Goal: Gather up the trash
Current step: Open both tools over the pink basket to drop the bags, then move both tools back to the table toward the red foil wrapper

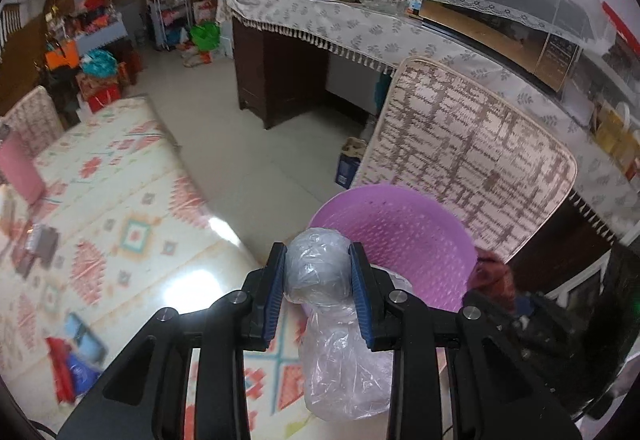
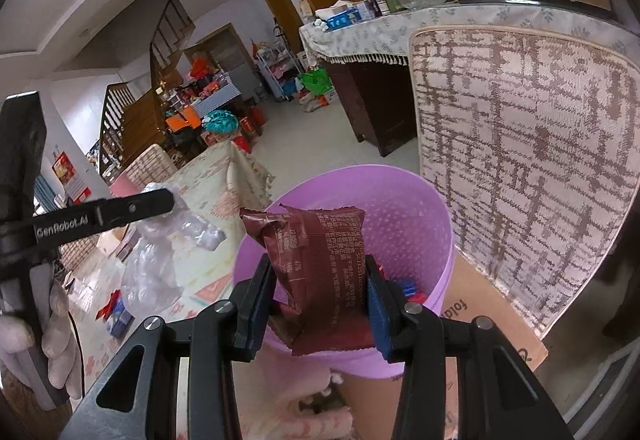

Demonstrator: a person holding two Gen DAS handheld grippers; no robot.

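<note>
My left gripper [image 1: 318, 272] is shut on a crumpled clear plastic bag [image 1: 320, 272] that hangs down below its blue pads, just at the near rim of a purple perforated waste basket [image 1: 400, 228]. My right gripper [image 2: 320, 280] is shut on a dark red snack wrapper [image 2: 320, 260], held over the mouth of the same purple basket [image 2: 404, 224]. Red and blue scraps [image 2: 412, 290] lie inside the basket. In the right wrist view the left gripper [image 2: 168, 199] shows from the side with the plastic bag [image 2: 160, 256] dangling from it.
A patterned table cloth [image 1: 120, 220] carries more wrappers [image 1: 76, 364] at the left. A chair back with a brown weave [image 1: 460, 159] stands right behind the basket. A flat cardboard sheet [image 2: 492, 320] lies under the basket. A cluttered sideboard [image 1: 320, 11] stands across the tiled floor.
</note>
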